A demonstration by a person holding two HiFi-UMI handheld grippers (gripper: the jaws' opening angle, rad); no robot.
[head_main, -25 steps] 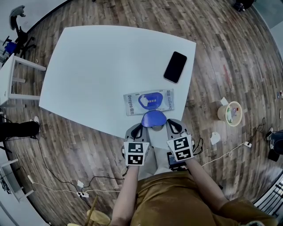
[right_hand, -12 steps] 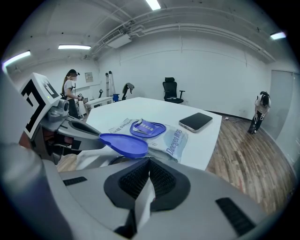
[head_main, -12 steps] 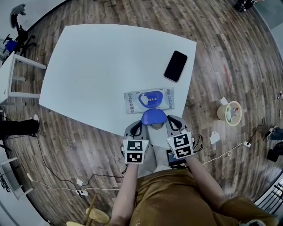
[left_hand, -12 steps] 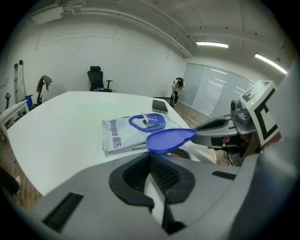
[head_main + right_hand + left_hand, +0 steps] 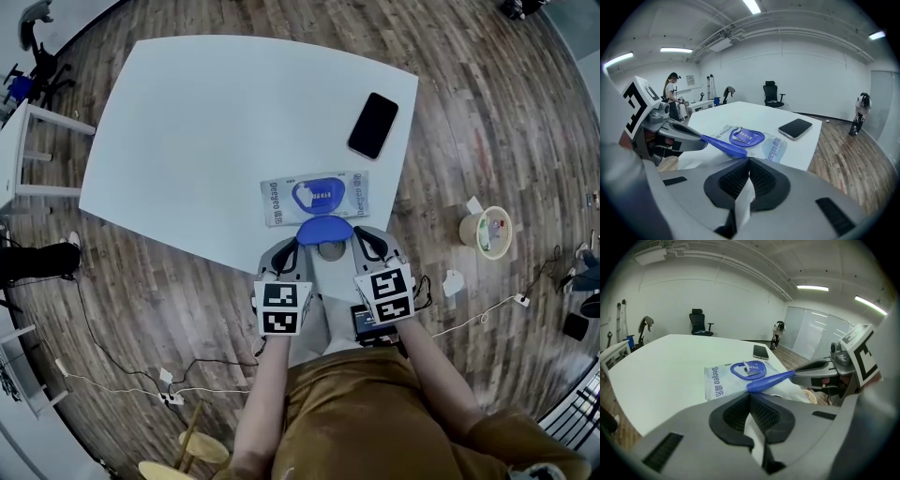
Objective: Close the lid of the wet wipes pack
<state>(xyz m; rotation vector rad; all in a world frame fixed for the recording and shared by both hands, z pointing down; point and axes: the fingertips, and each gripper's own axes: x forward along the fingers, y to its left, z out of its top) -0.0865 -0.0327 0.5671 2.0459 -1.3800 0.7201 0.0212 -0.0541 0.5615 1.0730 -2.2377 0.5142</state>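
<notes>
The desk carries the wet wipes pack flat near its near edge, toward the near right corner. The pack's long axis runs parallel to that edge.

The blue lid is open, hinged on the pack's near side and pointing back over the near edge. This leaves the opening exposed.

The left gripper and right gripper flank the lid's two ends. Both have their jaws together and grip nothing, probably in order to push the lid forward.
</notes>
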